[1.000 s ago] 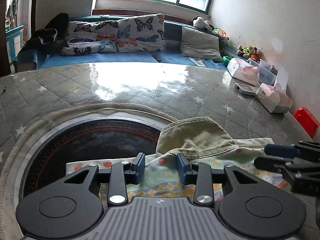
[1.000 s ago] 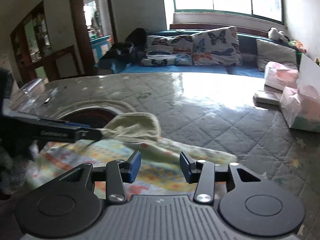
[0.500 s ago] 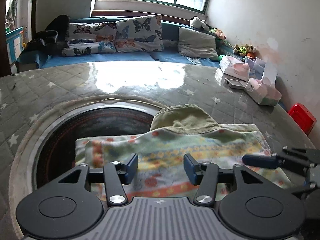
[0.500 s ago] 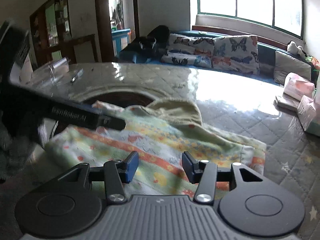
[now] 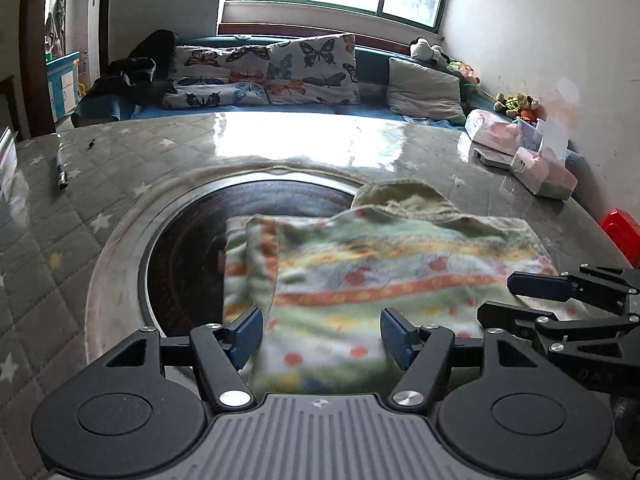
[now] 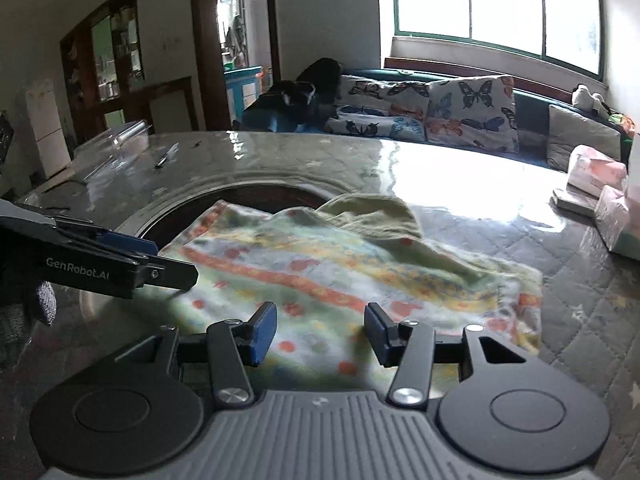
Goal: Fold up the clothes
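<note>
left tool (image 5: pixel 322 334): spreading, nothing pinched | right tool (image 6: pixel 320 330): spread, empty | patterned garment (image 5: pixel 380 276): folded flat on table (image 5: pixel 80 208)

Two matching handheld grippers: left gripper (image 5: pixel 321 338) and right gripper (image 6: pixel 320 333), black linkage arms with silver screws, blue ribbed pads (image 5: pixel 245 335), ribbed grey housing, round black discs either side; white "GenRobot.AI" lettering along one finger; dark knitted glove (image 6: pixel 24 320) behind.

patterned garment (image 6: pixel 360 276) flat, right gripper (image 6: pixel 320 334) parted
</note>
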`<action>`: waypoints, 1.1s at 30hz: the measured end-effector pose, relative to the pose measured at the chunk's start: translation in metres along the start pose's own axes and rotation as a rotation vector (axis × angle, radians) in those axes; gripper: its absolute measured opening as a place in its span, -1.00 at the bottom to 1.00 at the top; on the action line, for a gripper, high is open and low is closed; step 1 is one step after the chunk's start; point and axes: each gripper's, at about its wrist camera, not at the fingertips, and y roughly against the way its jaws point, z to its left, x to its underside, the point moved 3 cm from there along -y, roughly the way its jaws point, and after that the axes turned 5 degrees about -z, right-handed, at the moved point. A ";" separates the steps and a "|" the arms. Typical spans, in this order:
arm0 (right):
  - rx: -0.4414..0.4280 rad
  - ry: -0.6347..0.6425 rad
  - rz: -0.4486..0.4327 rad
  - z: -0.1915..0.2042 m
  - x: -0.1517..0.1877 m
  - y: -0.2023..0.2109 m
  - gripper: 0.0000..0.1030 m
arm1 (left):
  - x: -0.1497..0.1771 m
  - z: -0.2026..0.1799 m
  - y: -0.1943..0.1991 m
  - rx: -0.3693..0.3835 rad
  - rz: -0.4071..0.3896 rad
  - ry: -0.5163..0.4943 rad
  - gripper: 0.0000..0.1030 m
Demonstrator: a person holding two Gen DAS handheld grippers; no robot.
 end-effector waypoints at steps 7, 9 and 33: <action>0.032 0.051 -0.009 0.009 0.000 0.002 -0.02 | 0.011 0.006 0.003 -0.028 -0.014 -0.015 0.43; 0.019 0.061 -0.017 0.012 -0.002 0.006 -0.02 | 0.012 0.010 0.006 -0.030 -0.016 -0.006 0.42; -0.175 0.293 0.031 0.108 -0.008 -0.017 -0.02 | 0.007 0.072 0.028 -0.083 -0.013 0.216 0.98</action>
